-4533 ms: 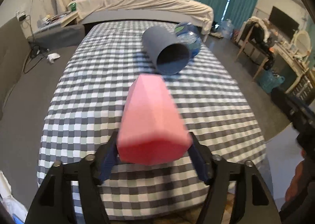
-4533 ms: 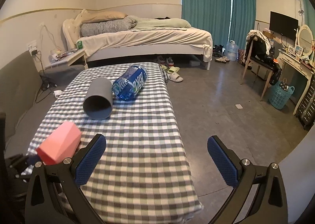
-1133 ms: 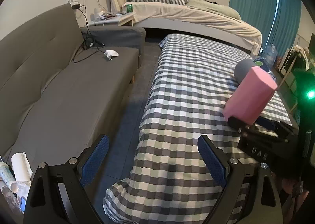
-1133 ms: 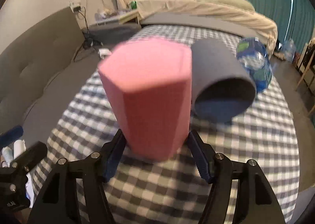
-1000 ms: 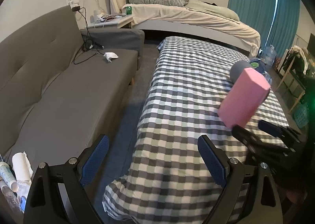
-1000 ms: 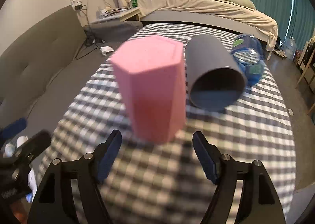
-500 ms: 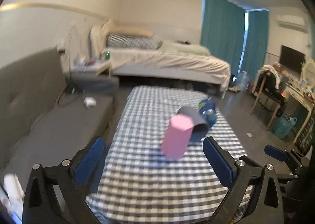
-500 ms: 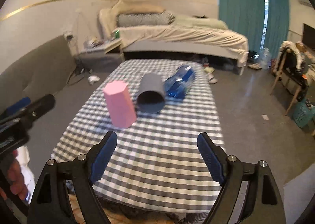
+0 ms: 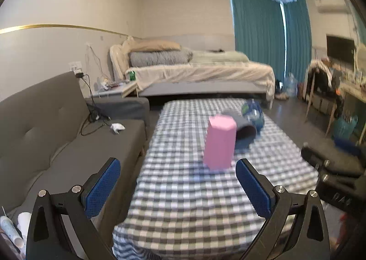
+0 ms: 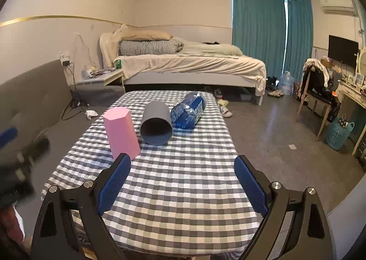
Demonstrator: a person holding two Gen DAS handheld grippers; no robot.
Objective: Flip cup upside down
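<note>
Left wrist view first: left gripper (image 9: 178, 188) hangs with jaws spread wide and nothing between them, held back from the near edge of the checked table (image 9: 183, 209); pink cup (image 9: 219, 142) stands on the cloth with its closed end up, wider end down, near the table's middle; grey cup (image 9: 244, 130) lies on its side just behind and right of it, a blue bottle (image 9: 253, 115) beyond; the picture is blurred, so contact between pink and grey cannot be told; grey sofa (image 9: 57, 136) runs along the left.

Right wrist view: right gripper (image 10: 181, 185) is likewise wide and empty, over the near part of the table; pink cup (image 10: 121, 133) stands at the left, close to the left edge, grey cup (image 10: 156, 126) just right of it.

Judging by this, the flip looks done and both hands are clear; nothing more seems needed beyond staying off the cup. Bare cloth lies near and right; the left edge is the risk.
</note>
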